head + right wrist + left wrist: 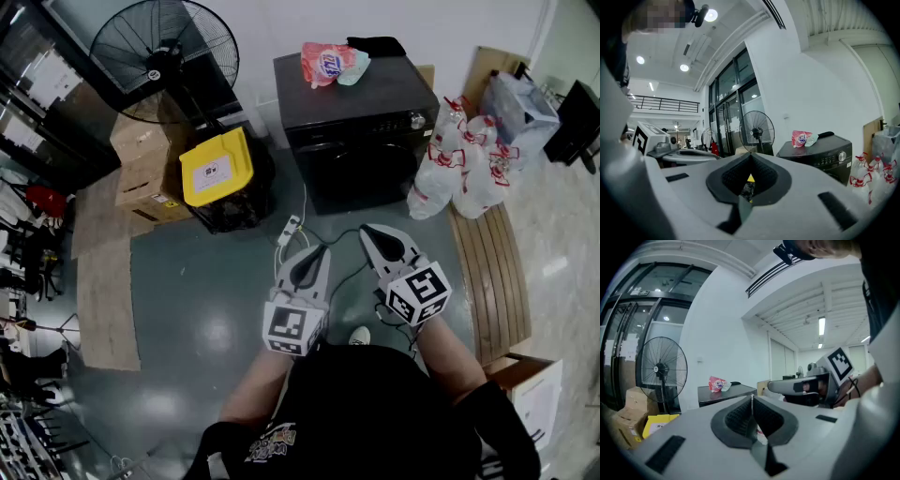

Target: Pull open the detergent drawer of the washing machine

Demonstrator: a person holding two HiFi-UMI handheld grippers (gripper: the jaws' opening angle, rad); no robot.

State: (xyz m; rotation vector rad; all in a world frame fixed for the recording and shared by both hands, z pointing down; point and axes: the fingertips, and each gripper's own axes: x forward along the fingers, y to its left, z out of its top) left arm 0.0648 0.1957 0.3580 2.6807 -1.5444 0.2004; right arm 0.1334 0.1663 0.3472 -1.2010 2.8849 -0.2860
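Note:
A black front-loading washing machine (359, 131) stands against the far wall, its control strip with a round knob (417, 119) along the top front; the detergent drawer sits flush and is hard to make out. It also shows in the right gripper view, washing machine (824, 157), and in the left gripper view (723, 394). My left gripper (314, 253) and right gripper (372, 234) are held side by side, well short of the machine, both shut with nothing between the jaws.
A pink detergent bag (328, 63) and a dark item lie on the machine's top. A pedestal fan (164, 58), cardboard boxes (148, 169) and a yellow-lidded bin (217, 169) stand at its left. Tied white bags (459, 167) and a wooden pallet (492, 272) lie at its right. A power strip (289, 230) with cables lies on the floor.

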